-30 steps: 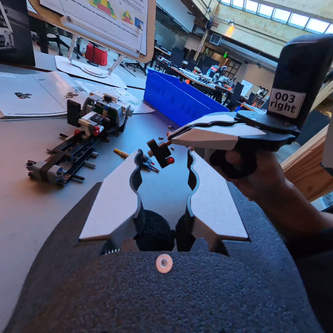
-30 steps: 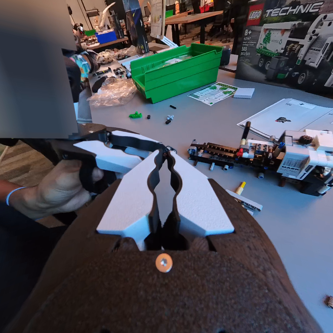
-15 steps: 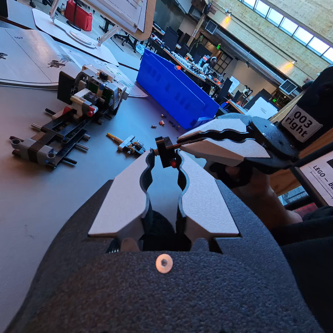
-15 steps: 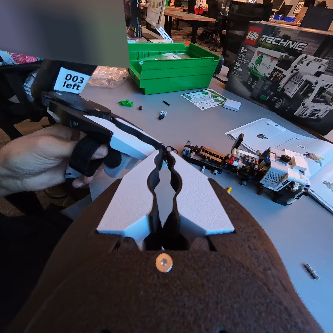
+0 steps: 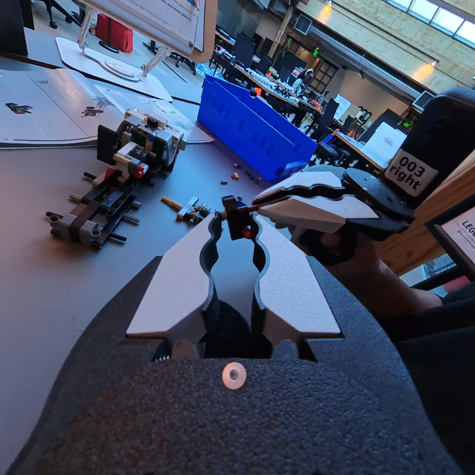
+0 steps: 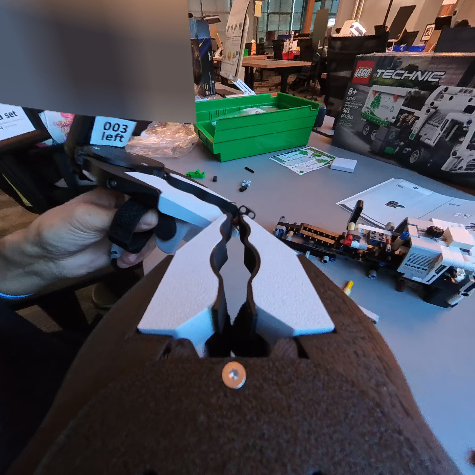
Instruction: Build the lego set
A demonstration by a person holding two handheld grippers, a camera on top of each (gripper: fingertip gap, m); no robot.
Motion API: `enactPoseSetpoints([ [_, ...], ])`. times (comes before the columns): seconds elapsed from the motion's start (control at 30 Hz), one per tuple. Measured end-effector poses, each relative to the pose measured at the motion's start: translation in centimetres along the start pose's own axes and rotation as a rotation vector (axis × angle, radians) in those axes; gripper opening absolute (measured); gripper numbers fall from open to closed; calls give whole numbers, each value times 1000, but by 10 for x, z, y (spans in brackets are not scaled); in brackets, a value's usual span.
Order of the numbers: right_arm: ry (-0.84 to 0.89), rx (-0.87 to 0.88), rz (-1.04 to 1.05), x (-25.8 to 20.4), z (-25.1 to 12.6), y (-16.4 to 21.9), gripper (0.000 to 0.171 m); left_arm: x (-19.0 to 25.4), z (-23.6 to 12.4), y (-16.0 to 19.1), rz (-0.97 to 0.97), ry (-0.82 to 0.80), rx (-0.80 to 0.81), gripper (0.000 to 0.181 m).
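A small black lego piece point(image 5: 235, 218) with a red pin hangs in the air between my two grippers. My left gripper point(image 5: 235, 221) has its fingertips closed in on the piece from both sides. My right gripper point(image 5: 254, 207) comes in from the right and is shut on a thin pin of the same piece. In the right wrist view my right gripper point(image 6: 235, 218) is nearly closed and the piece point(image 6: 247, 210) pokes out past the left gripper point(image 6: 237, 208). The part-built truck chassis point(image 5: 115, 185) lies on the grey table and also shows in the right wrist view point(image 6: 385, 246).
A small sub-assembly with a yellow axle point(image 5: 190, 209) lies near the chassis. A blue bin point(image 5: 257, 144) stands behind with loose bits point(image 5: 234, 177) beside it. A green bin point(image 6: 257, 128), the set's box point(image 6: 411, 110), an open booklet point(image 6: 411, 200) and small parts point(image 6: 244, 185) are farther off. Only a small space, under 4 cm, lies between the two pairs of fingers.
My left gripper went from wide open to narrowed around the black piece. My right gripper brought the piece between the left fingertips.
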State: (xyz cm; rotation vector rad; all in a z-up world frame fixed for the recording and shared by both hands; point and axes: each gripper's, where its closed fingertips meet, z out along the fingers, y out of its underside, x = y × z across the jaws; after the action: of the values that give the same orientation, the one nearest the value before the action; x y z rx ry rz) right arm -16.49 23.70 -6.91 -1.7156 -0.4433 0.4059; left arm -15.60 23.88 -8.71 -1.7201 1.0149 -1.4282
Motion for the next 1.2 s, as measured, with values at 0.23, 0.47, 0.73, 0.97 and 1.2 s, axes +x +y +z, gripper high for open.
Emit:
enactPoseSetpoints([
  [0.23, 17, 26, -6, 1, 2, -6, 4, 0, -2, -6, 23, -14, 45, 21],
  [0.47, 41, 18, -62, 1, 3, -7, 4, 1, -1, -7, -14, -16, 76, 21],
  [0.73, 48, -15, -53, -1, 6, -2, 4, -6, -3, -5, 68, -105, 55, 17],
  [0.97, -42, -11, 23, -2, -5, -4, 12, -28, -18, -10, 126, -185, 28, 17],
  [1.2, -140, -465, -26, -28, 0, 91, 22, -79, -46, 6, 146, -311, -31, 17],
])
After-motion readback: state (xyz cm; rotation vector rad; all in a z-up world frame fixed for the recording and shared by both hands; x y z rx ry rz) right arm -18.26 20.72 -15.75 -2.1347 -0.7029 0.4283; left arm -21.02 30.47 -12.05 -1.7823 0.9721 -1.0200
